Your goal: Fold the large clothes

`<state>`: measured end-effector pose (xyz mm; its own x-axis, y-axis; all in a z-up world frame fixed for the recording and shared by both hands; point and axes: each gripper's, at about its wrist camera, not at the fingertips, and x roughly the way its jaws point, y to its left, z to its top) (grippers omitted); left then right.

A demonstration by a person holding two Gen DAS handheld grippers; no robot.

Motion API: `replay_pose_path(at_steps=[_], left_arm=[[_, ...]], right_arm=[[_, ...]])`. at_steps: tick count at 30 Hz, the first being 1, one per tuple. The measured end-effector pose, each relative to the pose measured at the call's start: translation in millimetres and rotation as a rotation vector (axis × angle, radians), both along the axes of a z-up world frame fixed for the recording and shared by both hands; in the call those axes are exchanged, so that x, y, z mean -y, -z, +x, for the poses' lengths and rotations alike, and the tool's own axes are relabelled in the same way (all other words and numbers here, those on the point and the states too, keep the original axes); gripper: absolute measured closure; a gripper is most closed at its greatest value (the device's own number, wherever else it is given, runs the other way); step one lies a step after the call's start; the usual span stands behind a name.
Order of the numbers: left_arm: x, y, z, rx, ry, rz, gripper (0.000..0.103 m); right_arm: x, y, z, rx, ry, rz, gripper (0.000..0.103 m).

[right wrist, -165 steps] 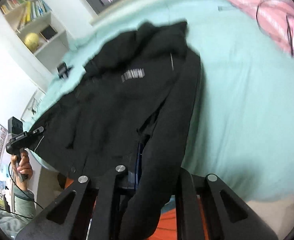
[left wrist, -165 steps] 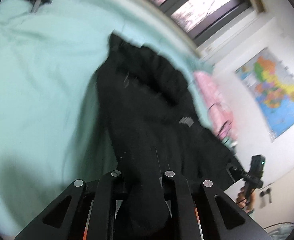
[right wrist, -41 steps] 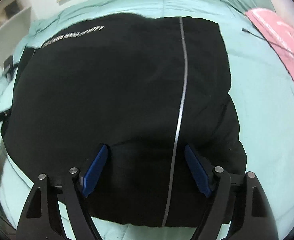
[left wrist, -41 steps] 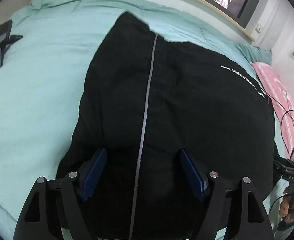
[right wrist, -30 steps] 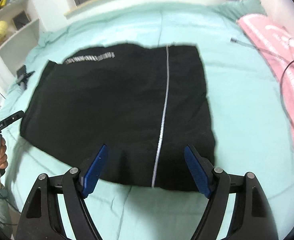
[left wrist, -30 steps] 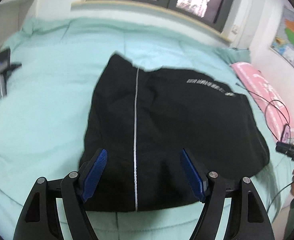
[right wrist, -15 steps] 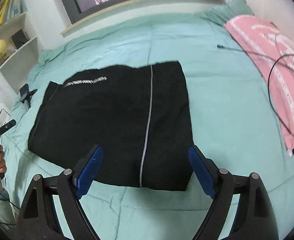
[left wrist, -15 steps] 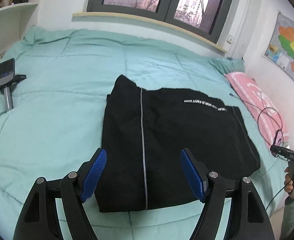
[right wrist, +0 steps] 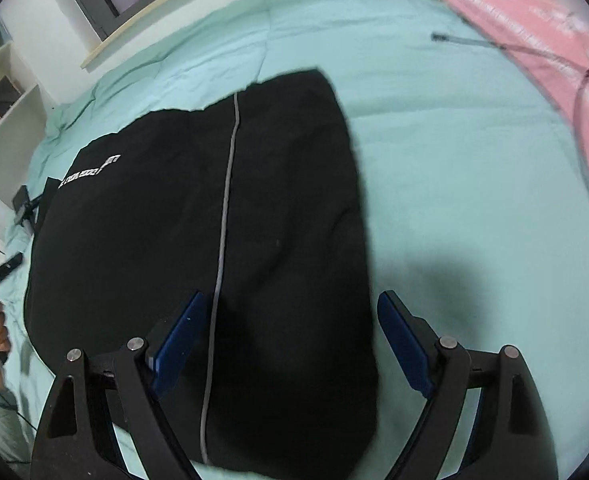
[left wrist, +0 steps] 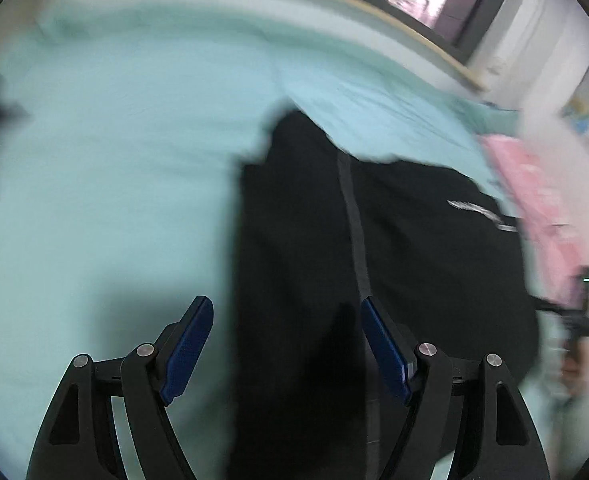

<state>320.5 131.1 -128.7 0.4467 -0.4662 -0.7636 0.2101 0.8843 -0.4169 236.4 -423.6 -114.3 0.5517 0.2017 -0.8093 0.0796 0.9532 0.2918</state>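
A black garment [left wrist: 374, 264] with a thin grey stripe and white lettering lies flat, folded into a rough rectangle, on the mint-green bed cover [left wrist: 114, 168]. My left gripper [left wrist: 284, 320] is open and empty, low over the garment's left near edge. The left wrist view is blurred. In the right wrist view the same garment [right wrist: 198, 240] fills the middle. My right gripper [right wrist: 290, 312] is open and empty, low over the garment's right near part, with its right finger [right wrist: 402, 340] past the garment's right edge.
A pink cloth [right wrist: 542, 28] with a dark cable [right wrist: 494, 46] lies along the bed's right side. A small black device [right wrist: 24, 204] lies at the bed's left edge. A window and sill run behind the bed. White shelves [right wrist: 6, 116] stand at the left.
Both grippers let go of the garment earlier, pulled back, and have now come down close over it again, each over its own side. Both stay open.
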Motion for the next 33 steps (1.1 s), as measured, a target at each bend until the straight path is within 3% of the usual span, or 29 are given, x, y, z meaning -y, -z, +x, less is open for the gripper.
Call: replay_pose_path(at_steps=[3,5,8,12,14,16,18,19,21,22,24,25,26,27,28,30,33], left_arm=[[6,26,19,-0.097,0.045,-0.047,0.022],[6,40,29,-0.154,0.066,-0.121,0.020],[3,56,43,-0.237,0.070,-0.254,0.019],[7,57,44,-0.249,0.097,-0.295,0.016],[-2,54,42,-0.229,0.122,-0.372,0.016],[-7,63,45,-0.261,0.111,-0.421,0.016],[2,73,53,-0.292,0.107,-0.422,0.016],[12,75,57,-0.301,0.108,-0.391,0.016],[27,71,59,-0.293,0.105,-0.329,0.012],[31,67,59,-0.290,0.082,-0.303,0.012],[31,58,51,-0.255,0.037,-0.283,0.027],[30,49,42,-0.208,0.022,-0.259,0.045],[29,40,35,-0.171,0.017,-0.245,0.056],[29,29,26,-0.137,0.015,-0.241,0.059],[31,16,14,-0.099,0.013,-0.234,0.062],[38,-12,-10,-0.020,0.030,-0.219,0.063],[41,-59,-56,0.063,0.064,-0.326,0.063]], right_arm=[[7,22,18,-0.033,-0.018,0.091,0.004],[22,42,28,-0.054,-0.019,0.236,0.000],[25,43,30,-0.050,-0.046,0.268,0.000],[11,41,38,-0.063,-0.148,0.233,0.000],[3,38,39,-0.068,-0.209,0.232,0.000],[-2,40,41,-0.070,-0.280,0.248,0.000],[-2,44,45,-0.072,-0.278,0.265,0.000],[-1,50,57,-0.076,-0.254,0.328,0.000],[-2,52,62,-0.074,-0.244,0.351,0.000],[-5,50,67,-0.057,-0.240,0.362,0.007],[-12,44,66,-0.036,-0.243,0.329,0.019],[-14,38,61,-0.020,-0.243,0.309,0.034],[-17,30,54,0.015,-0.243,0.286,0.040],[-19,12,38,0.074,-0.239,0.255,0.051],[-19,12,38,0.074,-0.239,0.255,0.057],[-23,-7,18,0.117,-0.231,0.238,0.062],[-38,-39,-18,0.202,-0.249,0.199,0.065]])
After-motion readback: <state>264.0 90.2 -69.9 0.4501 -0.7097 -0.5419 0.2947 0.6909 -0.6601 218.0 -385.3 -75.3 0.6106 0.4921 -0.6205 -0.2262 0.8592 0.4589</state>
